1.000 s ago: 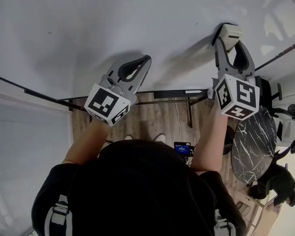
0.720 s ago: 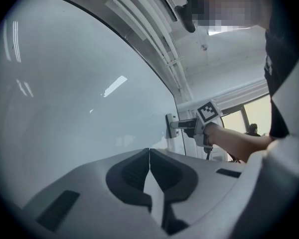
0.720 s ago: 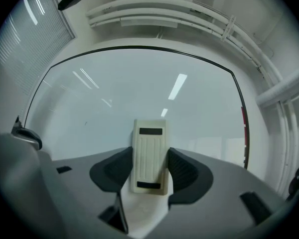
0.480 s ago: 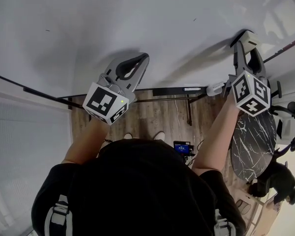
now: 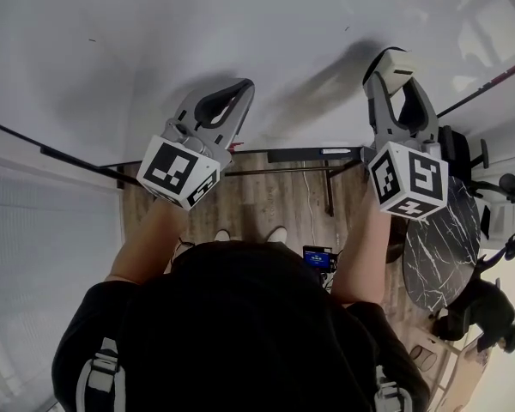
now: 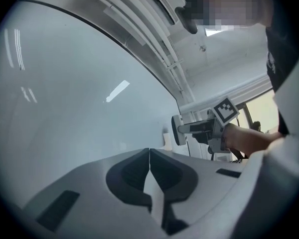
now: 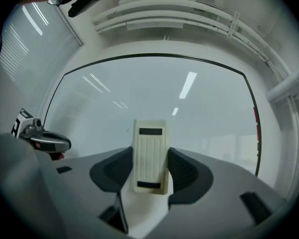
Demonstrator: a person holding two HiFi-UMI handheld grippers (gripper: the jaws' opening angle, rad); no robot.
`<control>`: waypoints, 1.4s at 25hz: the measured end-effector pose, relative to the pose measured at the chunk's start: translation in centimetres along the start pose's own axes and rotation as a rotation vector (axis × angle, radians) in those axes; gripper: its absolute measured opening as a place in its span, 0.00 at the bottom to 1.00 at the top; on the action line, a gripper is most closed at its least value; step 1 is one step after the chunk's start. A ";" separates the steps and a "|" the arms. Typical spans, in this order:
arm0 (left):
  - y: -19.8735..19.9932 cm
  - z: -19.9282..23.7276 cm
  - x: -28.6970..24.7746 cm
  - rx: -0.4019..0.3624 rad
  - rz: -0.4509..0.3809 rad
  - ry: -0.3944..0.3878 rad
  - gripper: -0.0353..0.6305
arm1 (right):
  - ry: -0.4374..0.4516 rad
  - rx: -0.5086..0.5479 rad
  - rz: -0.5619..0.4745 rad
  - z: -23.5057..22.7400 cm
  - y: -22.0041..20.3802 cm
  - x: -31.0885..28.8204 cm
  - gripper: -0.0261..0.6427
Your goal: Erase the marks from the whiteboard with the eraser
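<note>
Back toward the left the right tool [image 5: 391, 69] has been swung from the board's right edge, where it was seen half a second ago, to about its place of a second ago; the left tool [image 5: 245, 86] has hardly been shifted. Nearest the head camera the person's black top [image 5: 240, 333] is seen, and beyond it both arms are raised to the whiteboard [image 5: 197, 24]. The left tool is held idle near the board's lower part, its jaws pressed together with nothing between them. The right tool is clamped on a cream eraser [image 7: 150, 151], which is gripped by its long sides with the ribbed back toward the camera and the wiping face turned to the board. Whether the surface is touched cannot be told, though the eraser's shadow lies close beside it. Farther off, the board is seen almost wholly clean. Only a faint speck [image 7: 128, 130] just left of the eraser and a small speck [image 5: 92, 39] far to the left are made out, plus a reddish streak [image 7: 254, 117] at the right edge that may belong to the frame. The wiping is judged nearly finished, with only those stray specks left to be passed over
</note>
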State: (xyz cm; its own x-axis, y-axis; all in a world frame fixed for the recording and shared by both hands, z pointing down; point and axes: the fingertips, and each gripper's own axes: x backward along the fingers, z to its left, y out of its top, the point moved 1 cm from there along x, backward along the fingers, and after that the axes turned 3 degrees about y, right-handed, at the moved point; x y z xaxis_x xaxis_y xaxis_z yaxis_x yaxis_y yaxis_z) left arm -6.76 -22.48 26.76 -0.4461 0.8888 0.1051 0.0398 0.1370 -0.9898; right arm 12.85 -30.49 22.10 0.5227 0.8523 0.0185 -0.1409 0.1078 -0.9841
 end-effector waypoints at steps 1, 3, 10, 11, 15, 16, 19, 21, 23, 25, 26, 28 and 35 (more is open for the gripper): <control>0.3 0.2 0.0 -0.004 -0.005 0.002 0.06 | 0.016 0.007 -0.001 1.0 0.2 -0.2 0.37; 0.9 0.5 0.0 -0.016 -0.015 0.005 0.06 | 0.047 0.019 -0.002 3.0 0.5 -0.8 0.37; 3.2 1.7 -0.4 -0.055 -0.061 0.016 0.06 | 0.094 0.112 -0.029 8.9 2.2 -2.5 0.37; 3.4 1.9 -0.3 -0.057 -0.067 0.019 0.06 | 0.101 0.117 -0.031 9.4 2.4 -2.7 0.37; 3.8 2.6 -0.1 -0.060 -0.076 0.031 0.06 | 0.130 0.117 -0.035 11.0 2.7 -3.4 0.37; 3.8 2.7 0.0 -0.060 -0.076 0.032 0.06 | 0.135 0.118 -0.036 11.2 2.8 -3.5 0.37; 3.8 2.8 0.2 -0.059 -0.073 0.035 0.06 | 0.141 0.124 -0.036 11.8 2.8 -4.2 0.37; 3.7 3.0 0.5 -0.057 -0.072 0.037 0.06 | 0.136 0.133 -0.036 12.1 2.8 -4.7 0.37; 3.6 3.3 0.7 -0.057 -0.073 0.038 0.06 | 0.129 0.145 -0.038 12.4 2.8 -5.1 0.37; 3.5 3.4 0.9 -0.055 -0.073 0.041 0.06 | 0.127 0.150 -0.039 12.4 2.9 -5.2 0.37; 3.5 3.4 0.9 -0.054 -0.072 0.041 0.06 | 0.127 0.149 -0.040 12.3 3.0 -5.2 0.37; 3.4 3.4 0.9 -0.051 -0.070 0.042 0.06 | 0.130 0.146 -0.041 12.1 3.1 -5.2 0.37; 2.9 3.3 0.2 -0.045 -0.062 0.034 0.06 | 0.108 0.162 -0.043 10.4 3.1 -5.4 0.37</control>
State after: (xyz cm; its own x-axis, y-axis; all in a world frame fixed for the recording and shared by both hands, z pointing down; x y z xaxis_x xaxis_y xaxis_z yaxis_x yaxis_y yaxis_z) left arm -9.71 -23.36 23.54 -0.4180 0.8923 0.1703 0.0535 0.2114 -0.9759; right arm 0.79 -29.46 20.84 0.6174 0.7860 0.0319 -0.2455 0.2311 -0.9414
